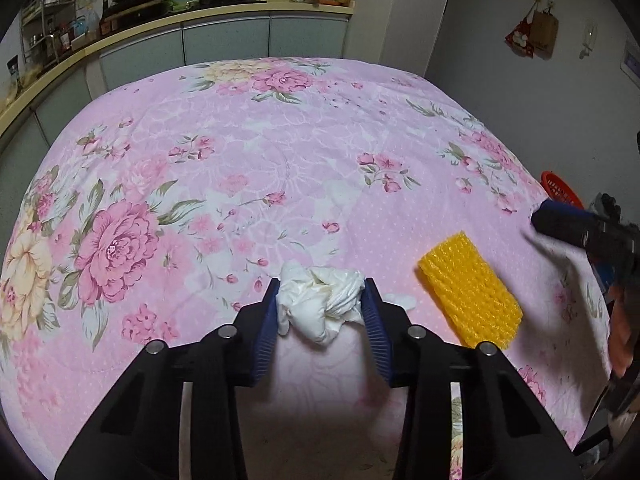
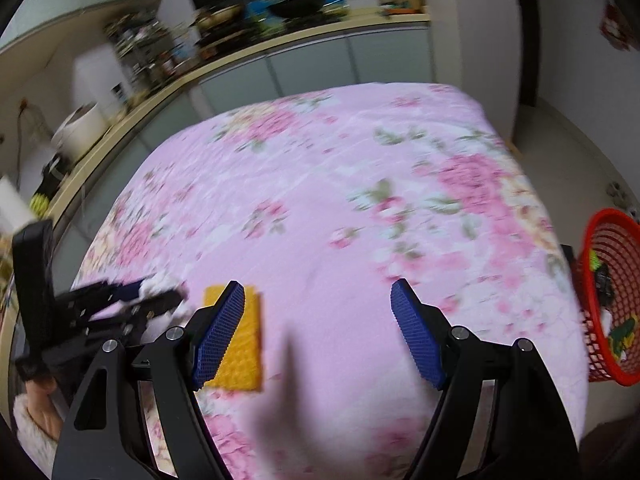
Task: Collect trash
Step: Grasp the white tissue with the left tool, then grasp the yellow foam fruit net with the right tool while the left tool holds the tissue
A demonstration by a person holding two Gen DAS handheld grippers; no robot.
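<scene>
**Left grips tissue, right hovers open by foam**

Desk (image 1: 248, 128) covered in a pink floral cloth, kitchen counter (image 1: 168, 20) behind it with pans and bottles.

Left hand-held gripper (image 1: 320, 300): blue pads closed in on a crumpled white tissue (image 1: 320, 304), pressing it from both sides. The wad bulges above and below the pads and sits at the near part of the desk. In the right wrist view the same gripper (image 2: 160, 292) appears at the left edge, blurred, with white showing at its tips.

Yellow foam (image 1: 470, 292): a ribbed rectangular pad lying flat on the cloth, just right of the tissue, not touching it.

Right hand-held gripper (image 2: 318, 292): jaws wide apart, nothing between them. Its left finger overlaps the foam (image 2: 244, 356) in its own view; contact cannot be told, frame is smeared. From the left wrist view it (image 1: 560, 224) enters at the right edge, beyond the foam.

Red basket (image 2: 612, 296): mesh, off the desk's right edge, with some scraps inside, well apart from both grippers.
</scene>
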